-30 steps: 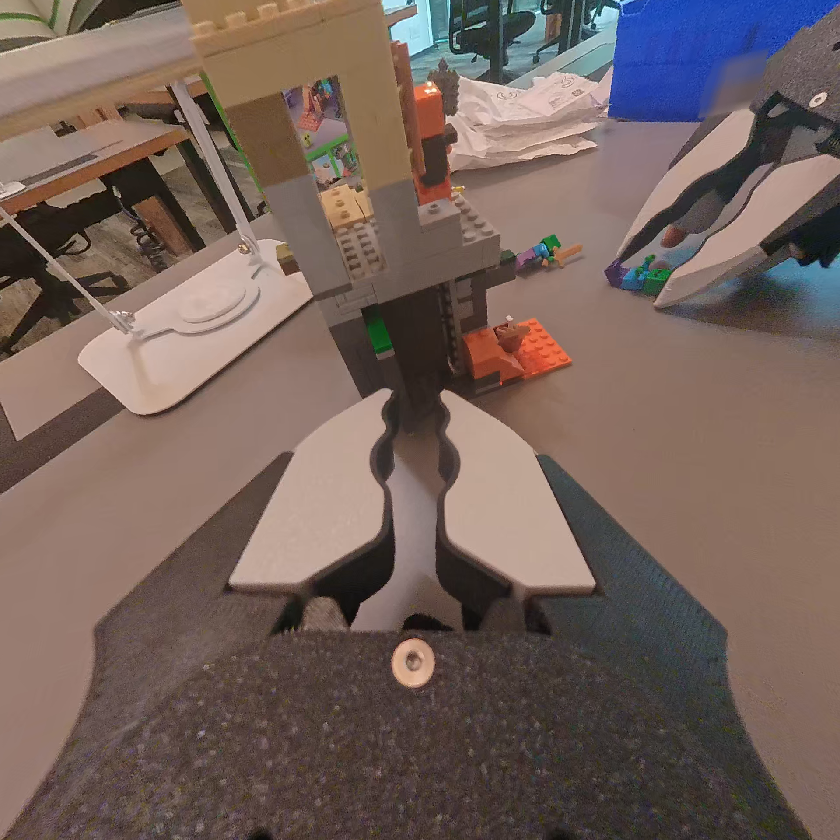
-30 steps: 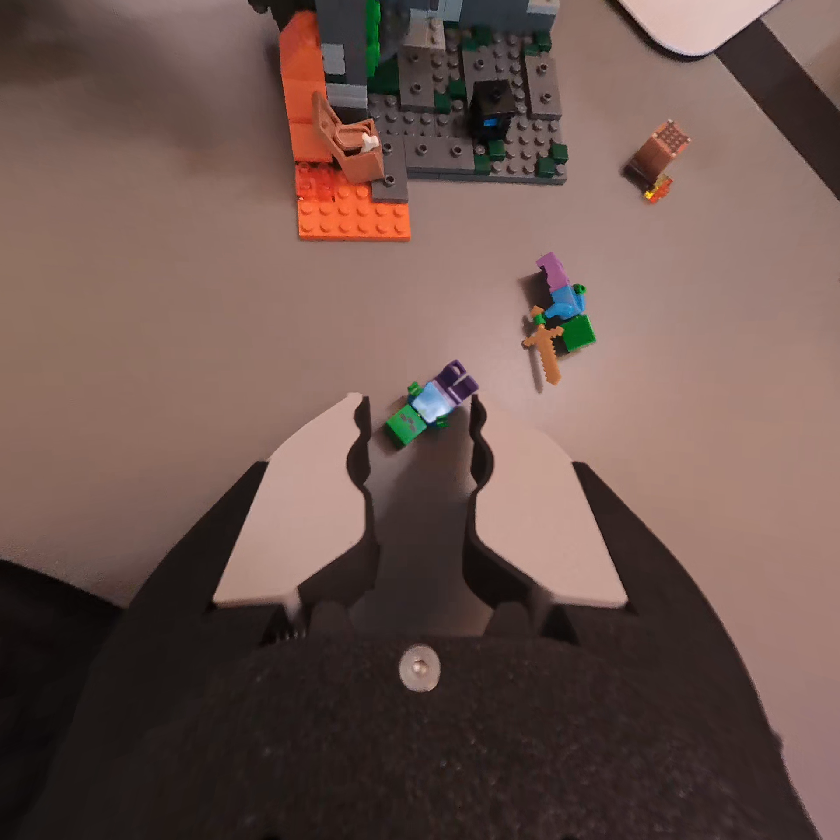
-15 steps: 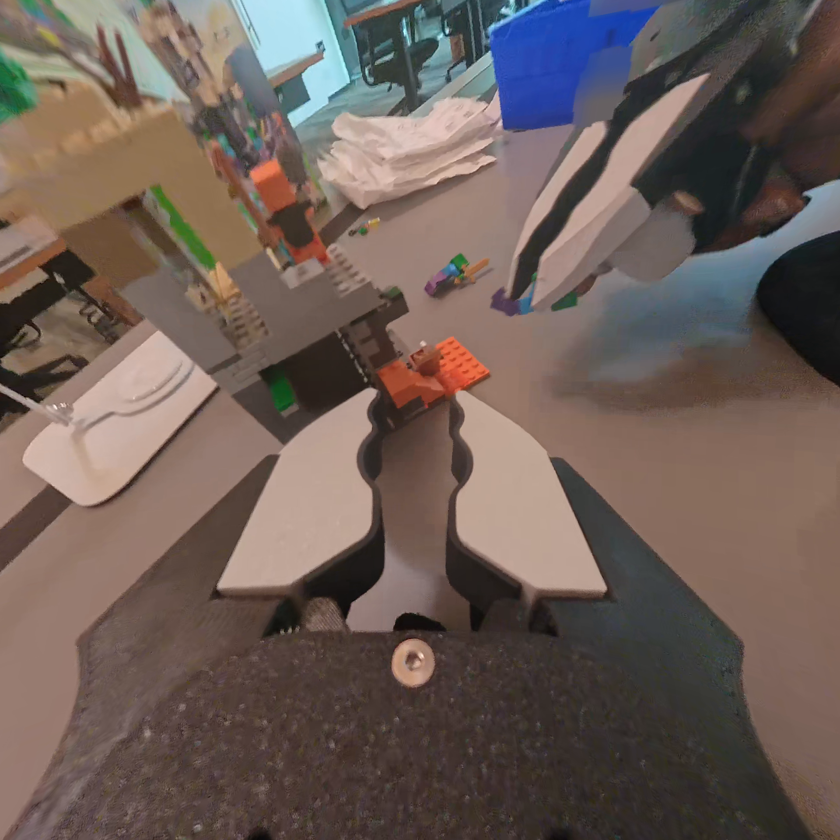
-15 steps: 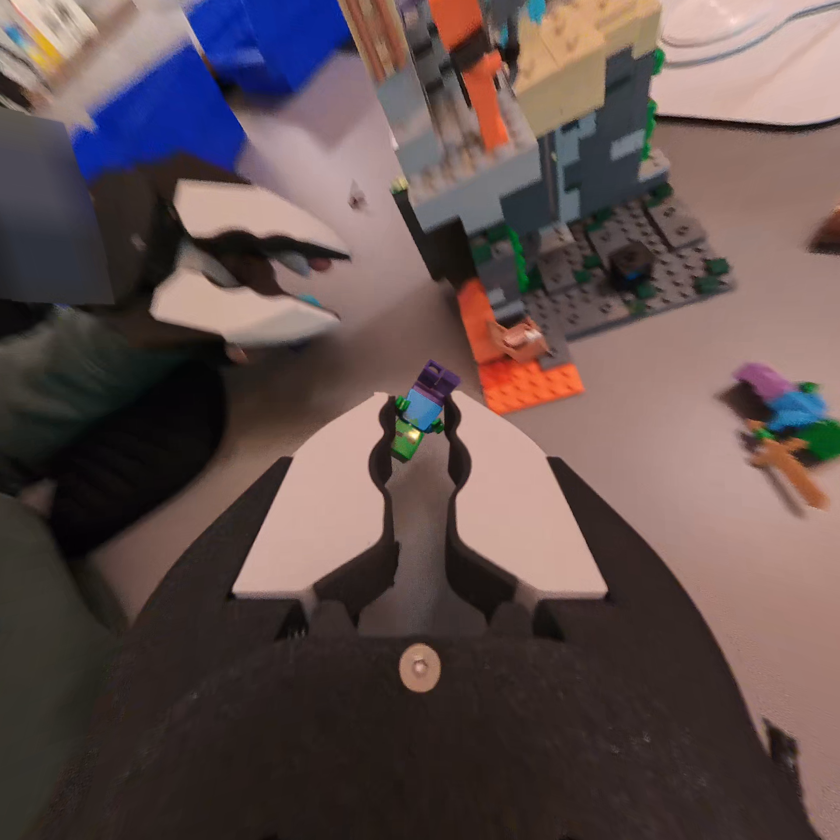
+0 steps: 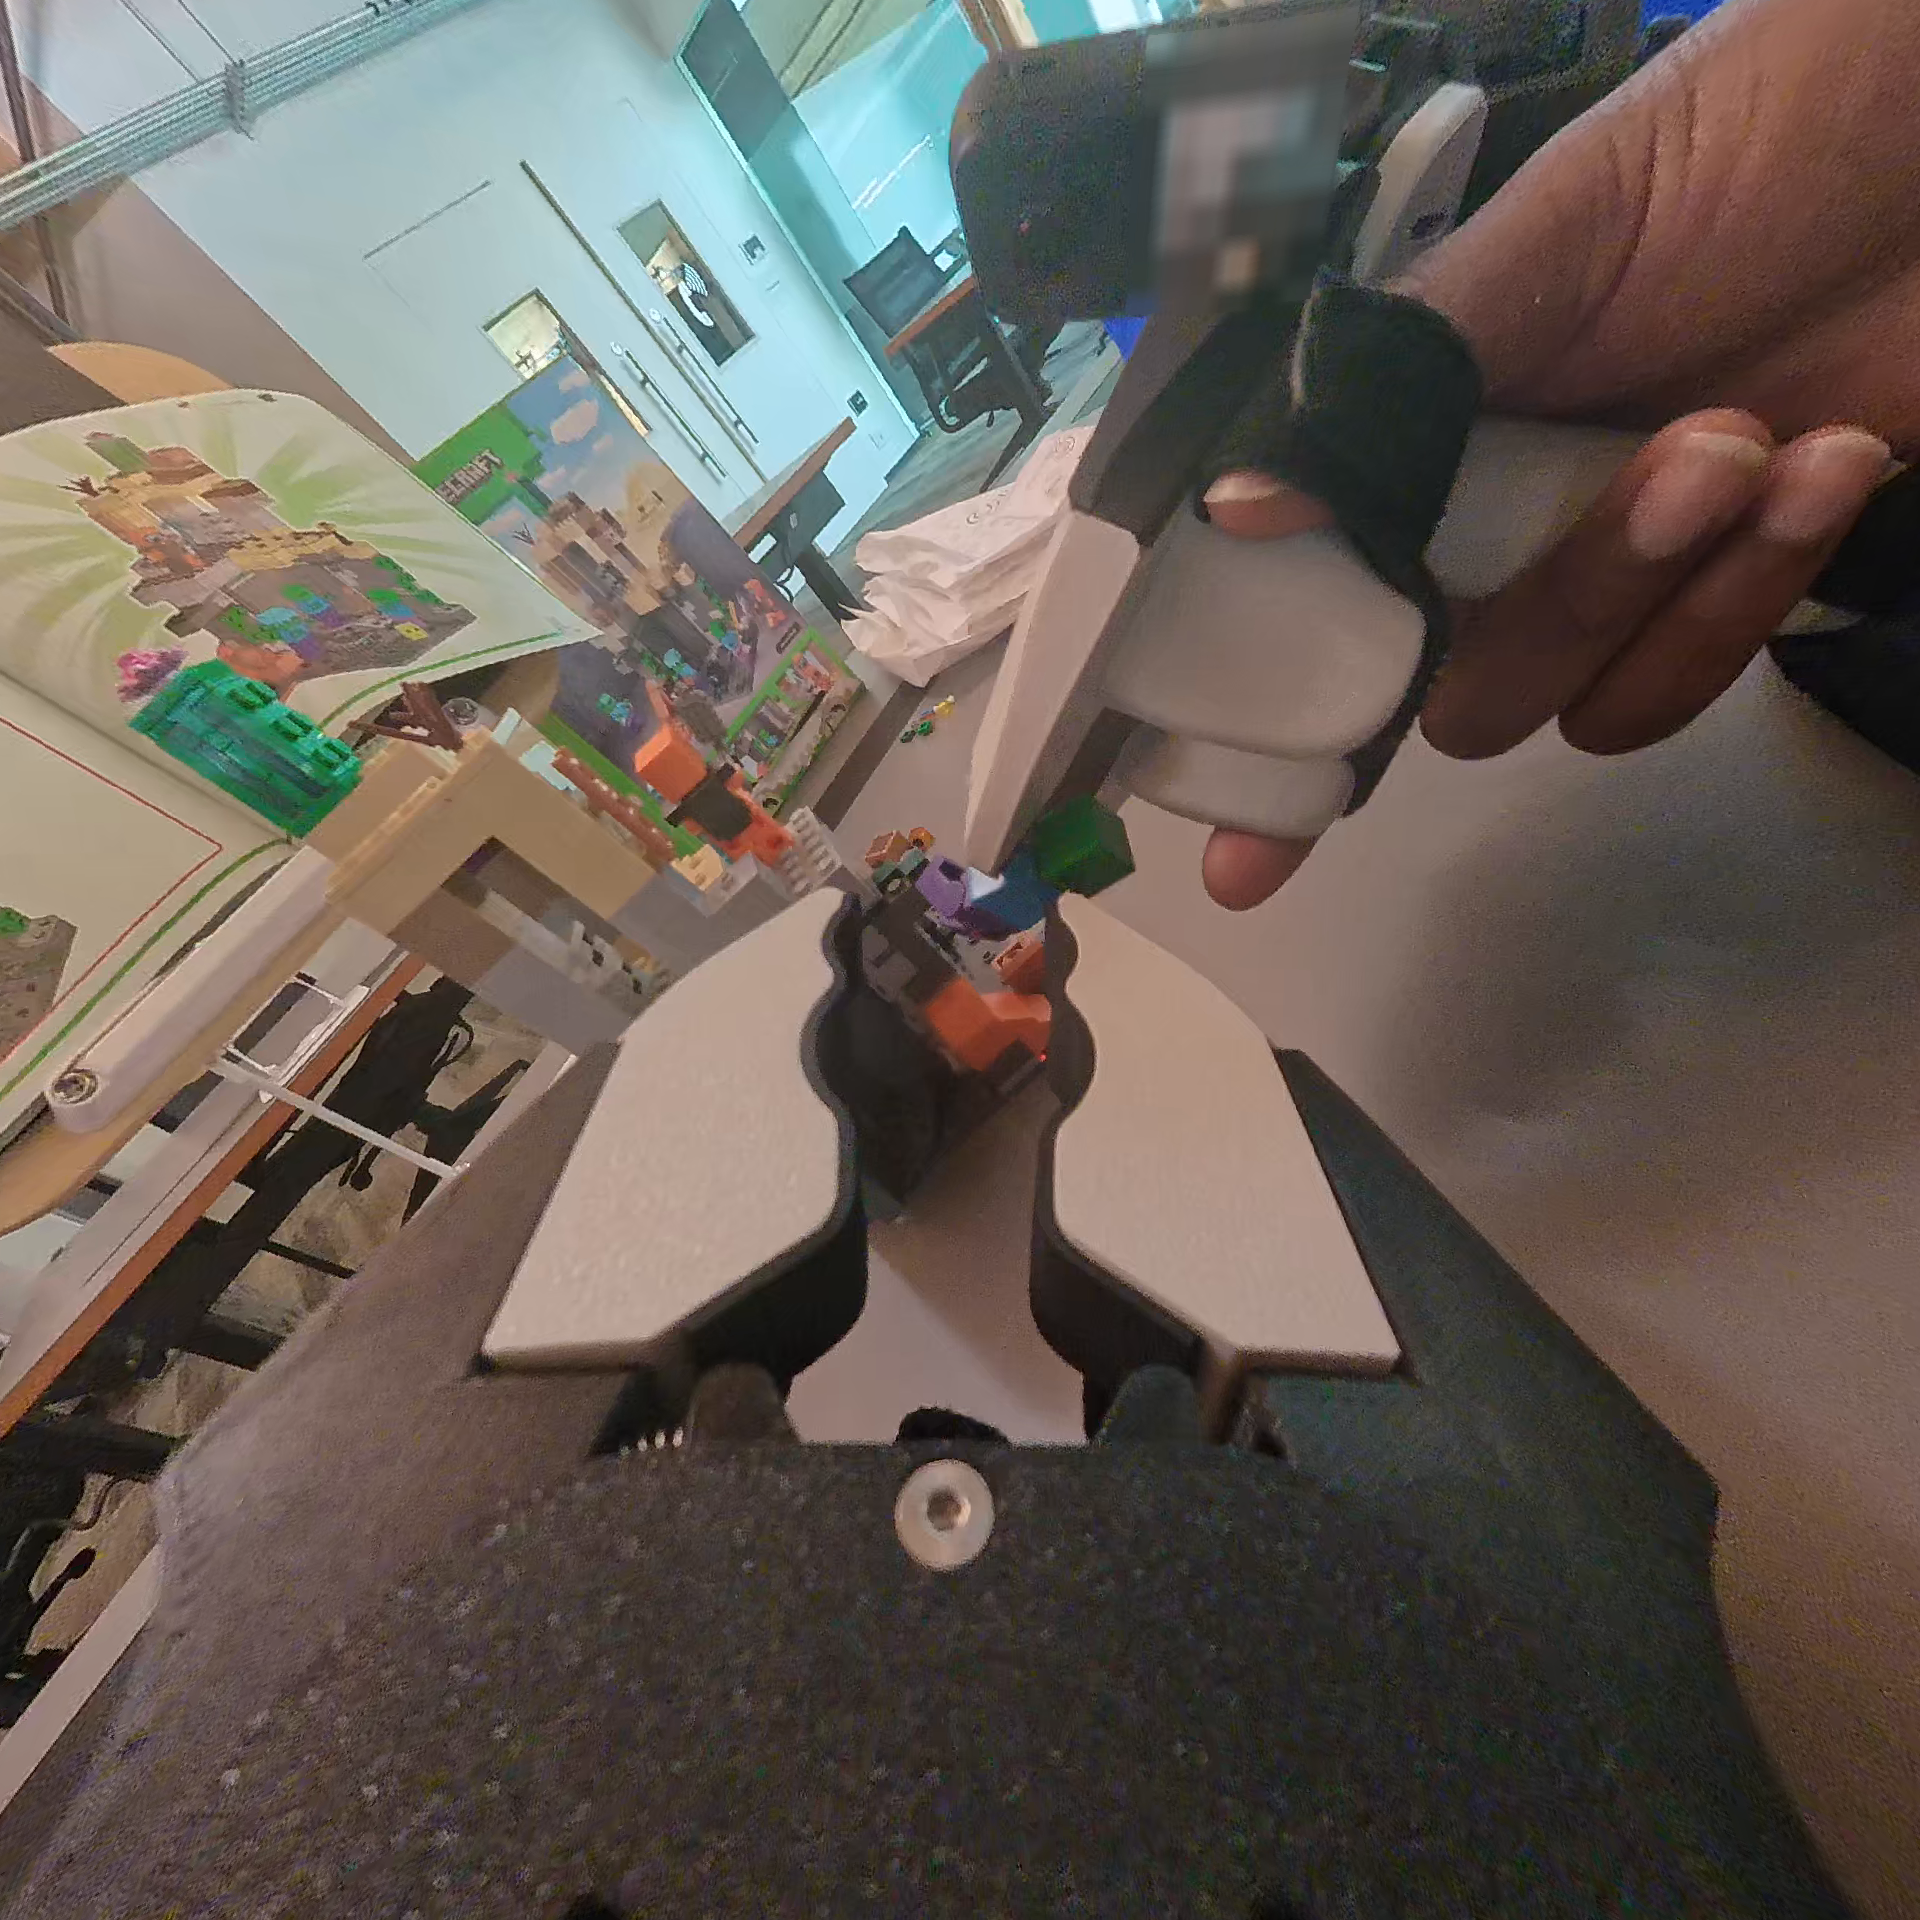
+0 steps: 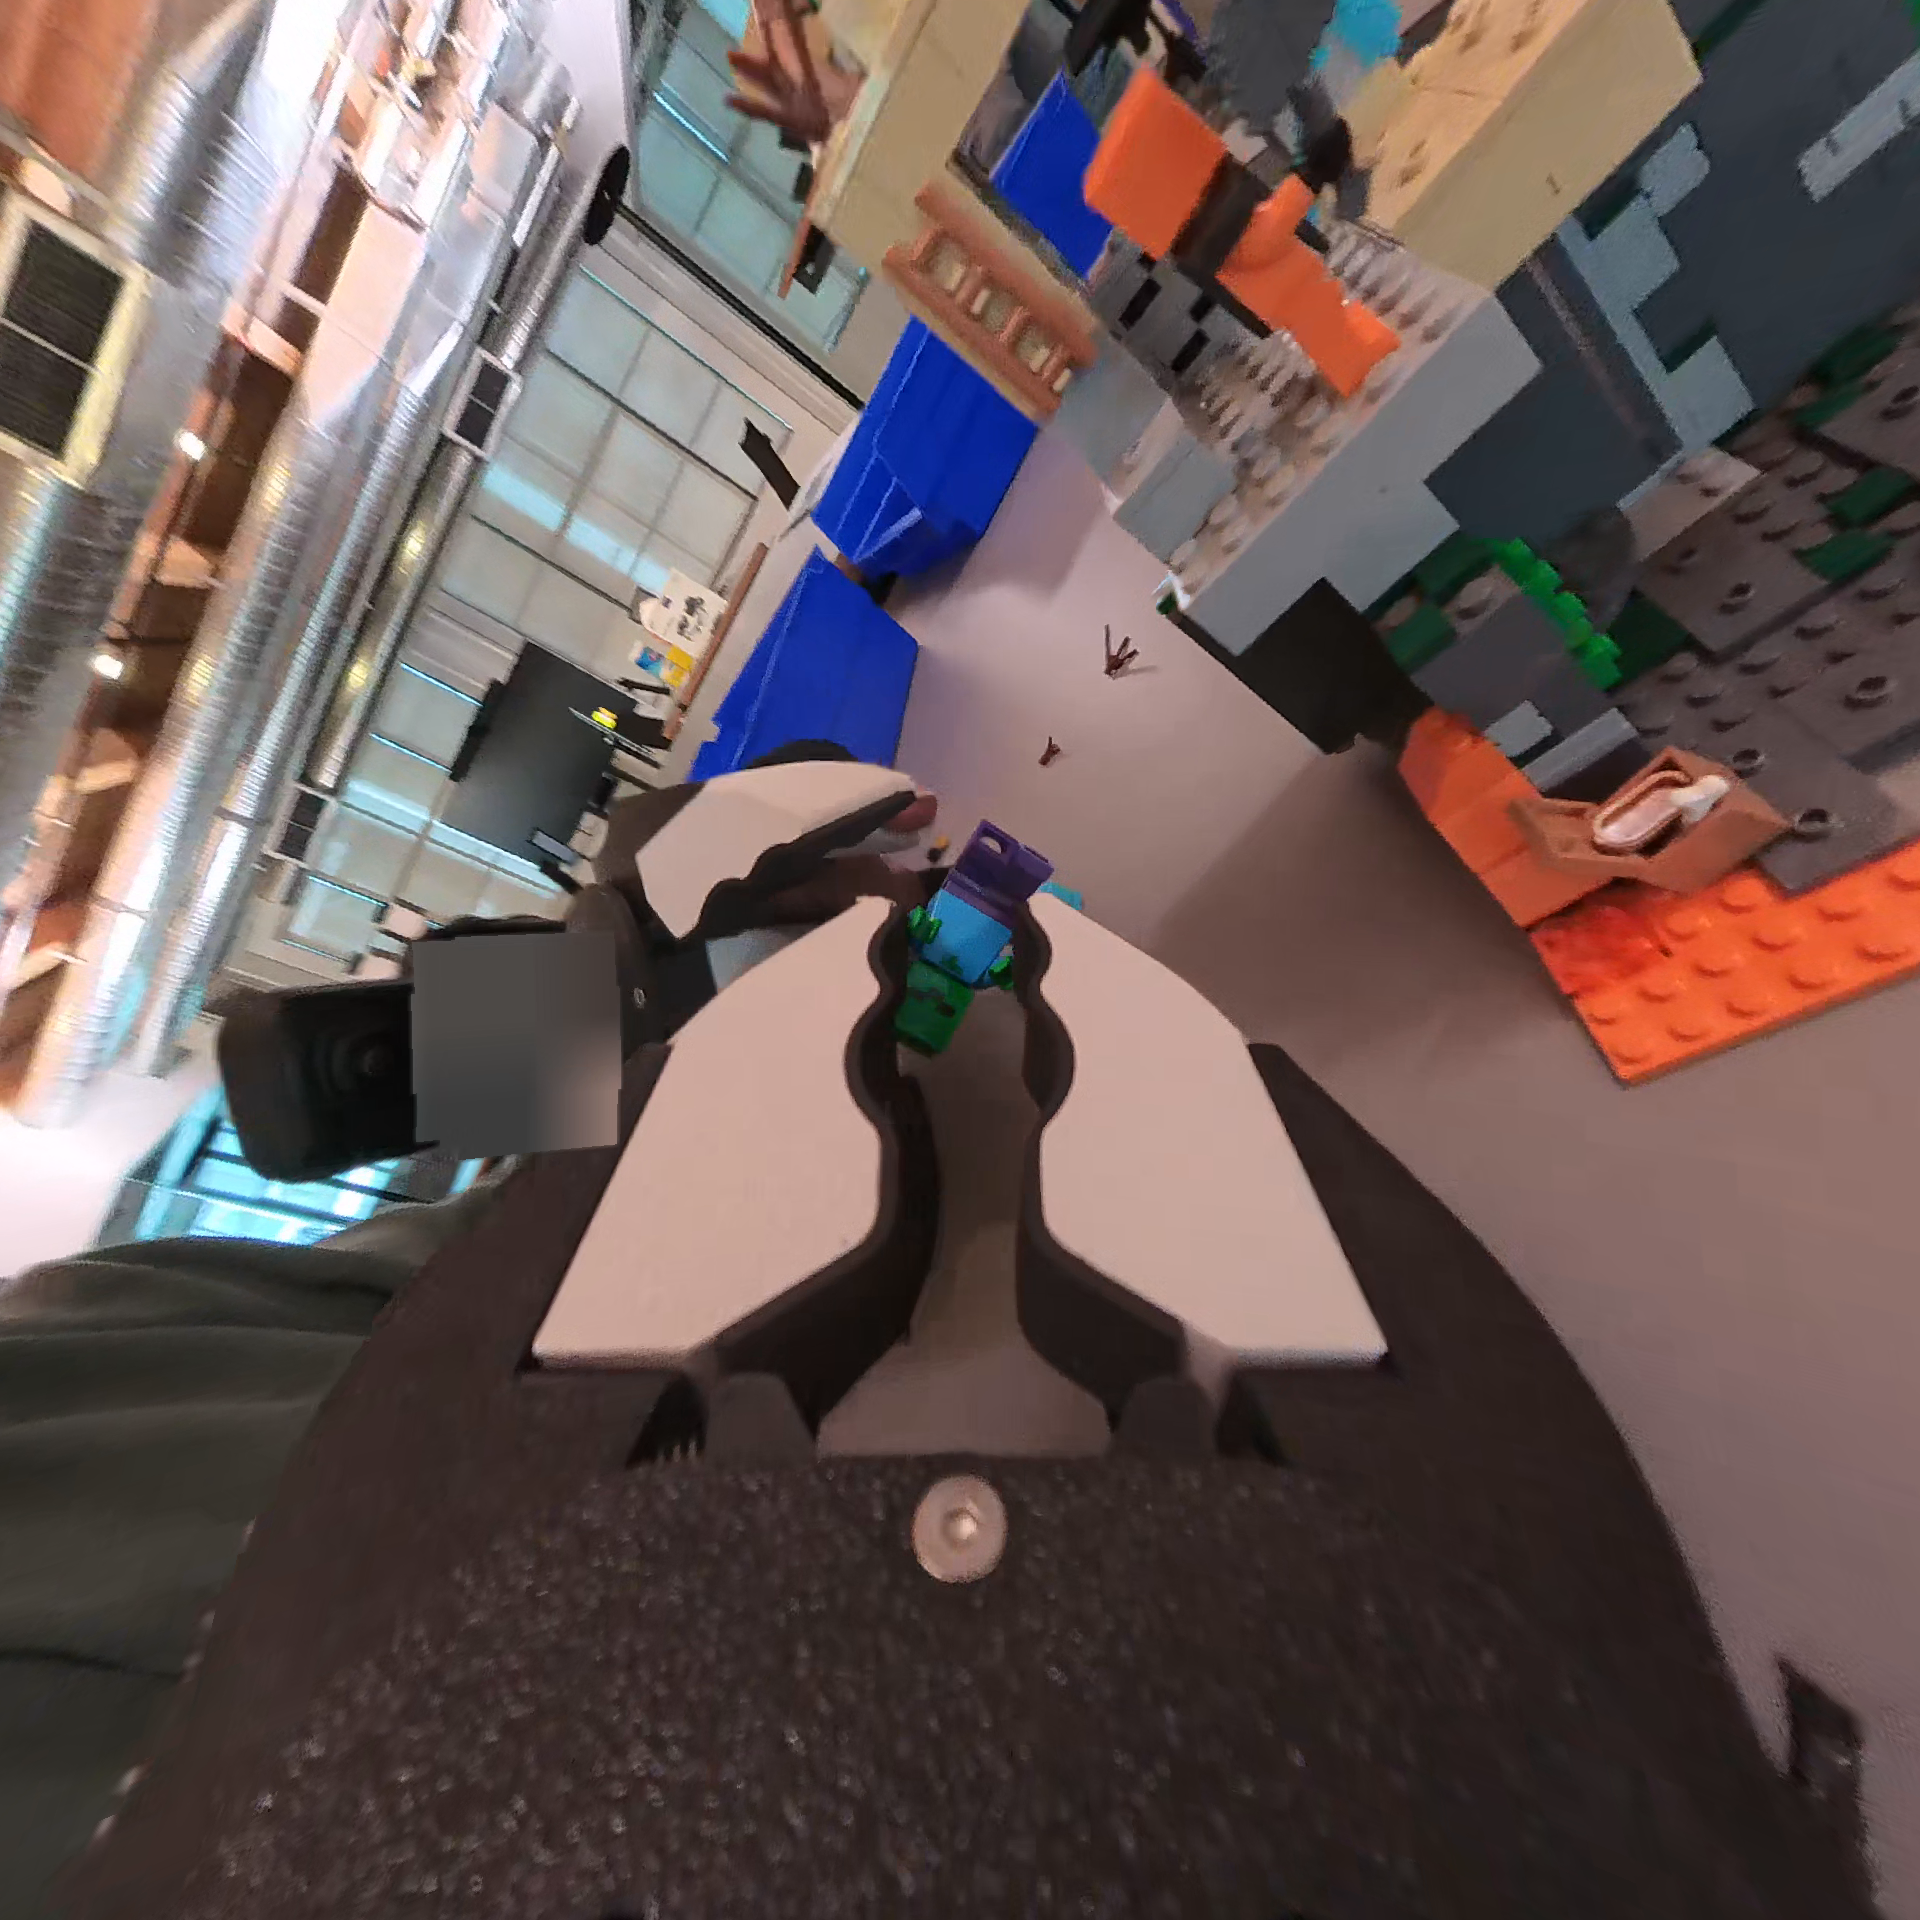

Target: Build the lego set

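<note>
Two grippers: your right gripper [image 6: 961, 935] pinches the little green figure [image 6: 951, 971] tight; your left gripper [image 5: 945, 935] is open a bit and holds nothing.
Figure: up in the air, close to the castle [image 6: 1558, 312].
Done: most of the castle looks built.
Left: you need to stand the figure on the castle, maybe on the orange plate [image 6: 1766, 966].

I count: two grippers [image 5: 940, 925] [image 6: 958, 940]; one minifigure [image 6: 961, 935]; one brick castle [image 6: 1455, 343]; two blue bins [image 6: 925, 447]; one instruction booklet [image 5: 208, 582]; one set box [image 5: 665, 592].
</note>
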A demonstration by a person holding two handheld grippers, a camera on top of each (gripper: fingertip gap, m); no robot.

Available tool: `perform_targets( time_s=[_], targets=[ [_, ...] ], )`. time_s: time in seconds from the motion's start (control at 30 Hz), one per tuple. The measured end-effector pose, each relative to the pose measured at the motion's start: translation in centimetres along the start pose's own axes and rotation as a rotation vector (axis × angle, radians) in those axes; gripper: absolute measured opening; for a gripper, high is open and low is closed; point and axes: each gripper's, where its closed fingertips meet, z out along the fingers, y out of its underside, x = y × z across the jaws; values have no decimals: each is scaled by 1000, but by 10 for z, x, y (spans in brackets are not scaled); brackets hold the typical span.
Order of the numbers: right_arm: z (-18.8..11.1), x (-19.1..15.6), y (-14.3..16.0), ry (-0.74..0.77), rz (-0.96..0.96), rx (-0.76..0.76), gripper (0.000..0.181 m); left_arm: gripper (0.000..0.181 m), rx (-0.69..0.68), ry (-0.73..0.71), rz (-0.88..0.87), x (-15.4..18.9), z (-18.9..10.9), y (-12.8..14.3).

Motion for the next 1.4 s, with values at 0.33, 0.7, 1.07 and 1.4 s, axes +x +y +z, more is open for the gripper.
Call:
perform_targets(
  time_s=[0.33, 0.7, 1.07, 1.4],
  targets=[
    [0, -1, -3, -99, 139, 27, 19, 31, 58, 52, -21, 7, -2, -9],
    [6, -15, -6, -230, 288, 132, 19, 31, 37, -10, 17, 5, 1, -12],
    [-8, -27, -26, -265, 105, 278, 11, 4, 121, -93, -27, -14, -13, -25],
    [-9, -33, -27, -240, 41, 328, 10, 34, 114, -80, -32, -7, -8, -30]
  ],
)
